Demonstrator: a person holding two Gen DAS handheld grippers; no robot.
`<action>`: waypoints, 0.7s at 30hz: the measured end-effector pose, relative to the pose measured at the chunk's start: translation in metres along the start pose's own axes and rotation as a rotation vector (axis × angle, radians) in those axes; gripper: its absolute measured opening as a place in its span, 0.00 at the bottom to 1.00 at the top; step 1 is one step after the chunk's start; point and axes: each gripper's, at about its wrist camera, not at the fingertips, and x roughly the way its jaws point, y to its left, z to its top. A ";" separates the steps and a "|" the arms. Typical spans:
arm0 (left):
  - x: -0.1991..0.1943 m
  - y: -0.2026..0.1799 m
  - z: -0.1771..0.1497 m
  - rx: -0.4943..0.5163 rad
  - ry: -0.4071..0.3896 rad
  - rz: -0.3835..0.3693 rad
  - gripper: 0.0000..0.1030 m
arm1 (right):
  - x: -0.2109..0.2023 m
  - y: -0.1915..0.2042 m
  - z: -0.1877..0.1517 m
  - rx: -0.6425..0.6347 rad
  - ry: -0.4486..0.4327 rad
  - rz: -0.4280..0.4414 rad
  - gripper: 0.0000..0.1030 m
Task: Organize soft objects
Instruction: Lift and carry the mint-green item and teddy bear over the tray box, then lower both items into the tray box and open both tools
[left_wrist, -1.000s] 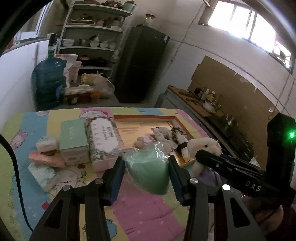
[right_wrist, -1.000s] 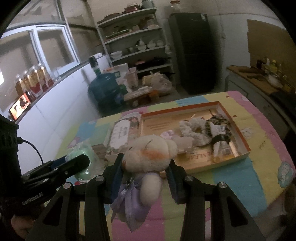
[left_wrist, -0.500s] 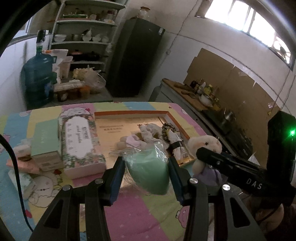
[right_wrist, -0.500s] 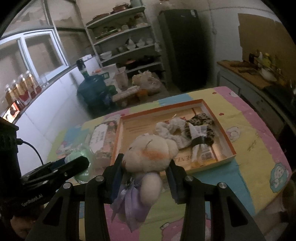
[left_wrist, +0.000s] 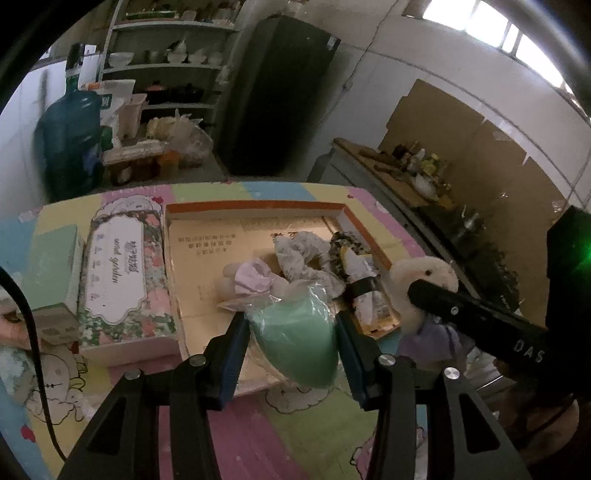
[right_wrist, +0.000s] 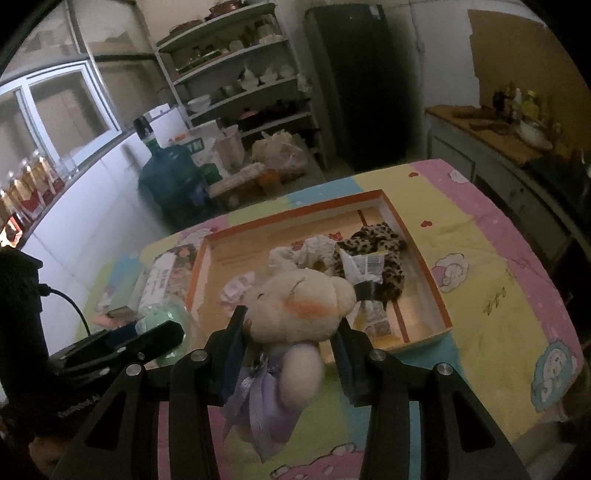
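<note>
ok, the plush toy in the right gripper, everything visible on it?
Plush toy: cream bear-like head with round ears, orange blush patches, a small dark eye, and a shiny lilac dress hanging below. The right gripper clamps it at head level, head toward the tray, body dangling above the mat, touching nothing else.

Scrunchies (left_wrist: 295, 254) lie in the tray (left_wrist: 255, 206), boxes (left_wrist: 122, 280) left.

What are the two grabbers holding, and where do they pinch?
The left gripper squeezes the sides of a green sponge in plastic wrap. The right gripper pinches a plush bear at the neck, under its head.
</note>
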 end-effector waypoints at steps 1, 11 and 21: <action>0.004 0.000 0.000 -0.002 0.005 0.006 0.47 | 0.002 -0.001 0.001 -0.001 0.003 0.002 0.43; 0.032 0.003 -0.002 -0.030 0.044 0.062 0.47 | 0.034 -0.014 0.015 -0.022 0.045 0.036 0.43; 0.052 0.005 -0.001 -0.043 0.066 0.099 0.47 | 0.062 -0.018 0.024 -0.052 0.074 0.055 0.43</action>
